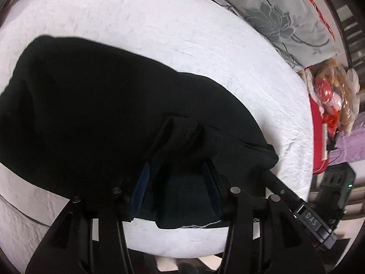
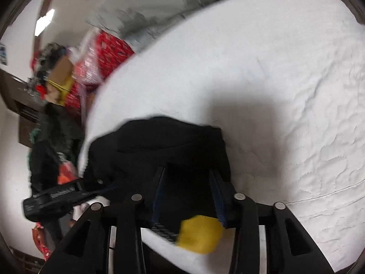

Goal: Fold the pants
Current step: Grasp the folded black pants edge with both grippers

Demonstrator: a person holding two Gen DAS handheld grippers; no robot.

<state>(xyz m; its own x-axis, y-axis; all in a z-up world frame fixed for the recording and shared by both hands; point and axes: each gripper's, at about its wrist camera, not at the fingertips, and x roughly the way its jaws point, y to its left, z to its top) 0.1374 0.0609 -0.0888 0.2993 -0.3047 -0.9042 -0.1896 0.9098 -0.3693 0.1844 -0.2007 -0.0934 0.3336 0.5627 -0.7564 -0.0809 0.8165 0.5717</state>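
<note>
- Left wrist view: the left tongs [image 1: 180, 125] reach into the black pants [image 1: 91, 105]; their fingers stand apart, with dark cloth bunched over the tips and lying between them, so I cannot tell whether they grip it.
- The pants lie in a broad heap on the white bed [image 1: 171, 34], spreading from the tongs toward the left, one edge near the bed's near rim.
- Beyond the pants, a grey floral pillow [image 1: 262, 6] lies at the far side of the bed, and a plastic bag [image 1: 337, 93] of red and tan things sits off the bed's right edge.
- Right wrist view: the right tongs [image 2: 187, 171] have their fingers apart with pants [image 2: 159, 150] cloth between them; a firm grip cannot be told.
- A yellow tag [image 2: 199, 234] shows close below the fingers.
- Here the pants sit at the bed's [image 2: 273, 80] left edge.
- Farther left, red wrapped bundles [image 2: 100, 61] and clutter are blurred.
</note>
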